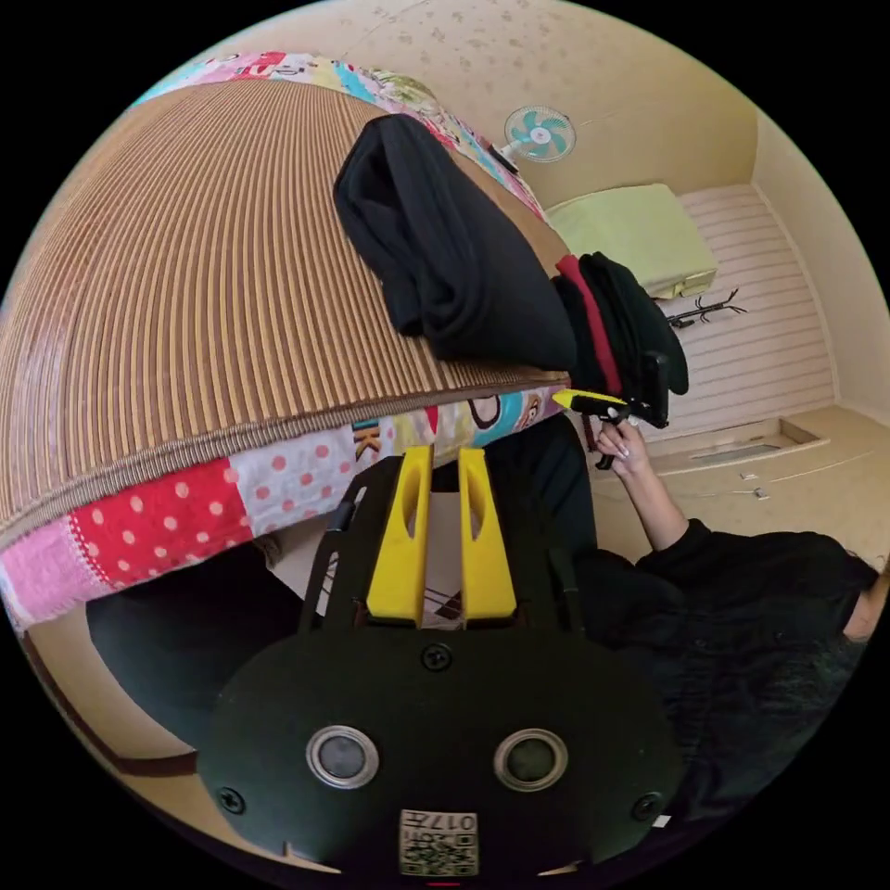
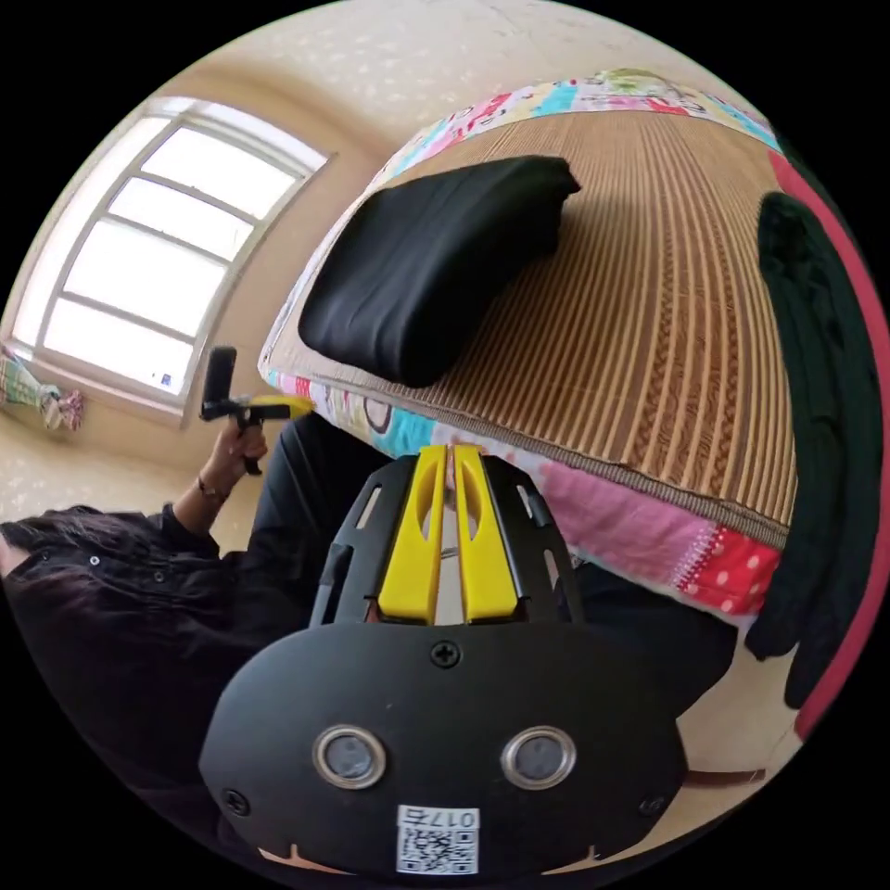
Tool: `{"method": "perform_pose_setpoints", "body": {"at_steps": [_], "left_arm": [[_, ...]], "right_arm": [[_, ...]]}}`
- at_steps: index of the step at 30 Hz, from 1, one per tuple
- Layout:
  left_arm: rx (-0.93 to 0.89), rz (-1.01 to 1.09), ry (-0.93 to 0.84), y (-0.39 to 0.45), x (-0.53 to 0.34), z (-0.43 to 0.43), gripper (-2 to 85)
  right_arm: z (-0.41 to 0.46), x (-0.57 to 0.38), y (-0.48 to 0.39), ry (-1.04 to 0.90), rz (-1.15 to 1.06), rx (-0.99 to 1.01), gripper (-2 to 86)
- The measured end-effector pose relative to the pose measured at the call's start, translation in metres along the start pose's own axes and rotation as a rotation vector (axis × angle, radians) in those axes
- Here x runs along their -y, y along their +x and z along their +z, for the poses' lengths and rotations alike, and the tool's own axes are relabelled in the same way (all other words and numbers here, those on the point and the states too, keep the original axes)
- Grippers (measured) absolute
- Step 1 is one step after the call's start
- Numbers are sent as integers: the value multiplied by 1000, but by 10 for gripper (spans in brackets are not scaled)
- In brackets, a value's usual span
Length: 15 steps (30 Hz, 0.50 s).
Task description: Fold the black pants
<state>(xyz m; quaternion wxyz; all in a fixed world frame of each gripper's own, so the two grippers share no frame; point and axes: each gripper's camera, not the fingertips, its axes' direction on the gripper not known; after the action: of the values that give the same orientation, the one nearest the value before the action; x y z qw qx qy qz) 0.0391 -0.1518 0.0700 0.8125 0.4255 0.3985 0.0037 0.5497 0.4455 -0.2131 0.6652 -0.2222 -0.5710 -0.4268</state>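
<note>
On the striped woven mat (image 1: 185,278) that covers the bed, the black pants (image 1: 454,250) lie folded into a thick bundle near the edge, above the patchwork quilt (image 1: 167,524) that hangs below the mat. In the left gripper view, the left gripper (image 1: 445,459) sits low beside the bed edge, its yellow jaws a narrow gap apart and holding nothing. Further right, a hand (image 1: 623,447) holds the right gripper (image 1: 575,400), near another dark garment with a red stripe (image 1: 616,324). In the right gripper view, the right gripper's own jaws are nearly closed with nothing between them, the pants (image 2: 436,260) rest above, and a dark green garment (image 2: 825,408) hangs at the right.
</note>
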Motion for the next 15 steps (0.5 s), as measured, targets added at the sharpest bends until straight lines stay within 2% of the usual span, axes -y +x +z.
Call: {"method": "perform_pose_setpoints", "body": {"at_steps": [2,6,10,13,15], "left_arm": [[-43,-36,58,-8,-29,-5,64],[-58,-99,237,-7,-74,-46,65],[-34,-55,282,2,-100,-85,65],[26,-115,437,2,-148,-124,65],[7,-237,586,-10,-195,-139,65]], "right_arm": [[-33,13,8,159,54,66,115],[-54,79,19,294,101,63,151],[37,188,18,8,106,146,129],[70,238,-40,47,1,69,118],[107,271,-90,1,-76,39,116]]}}
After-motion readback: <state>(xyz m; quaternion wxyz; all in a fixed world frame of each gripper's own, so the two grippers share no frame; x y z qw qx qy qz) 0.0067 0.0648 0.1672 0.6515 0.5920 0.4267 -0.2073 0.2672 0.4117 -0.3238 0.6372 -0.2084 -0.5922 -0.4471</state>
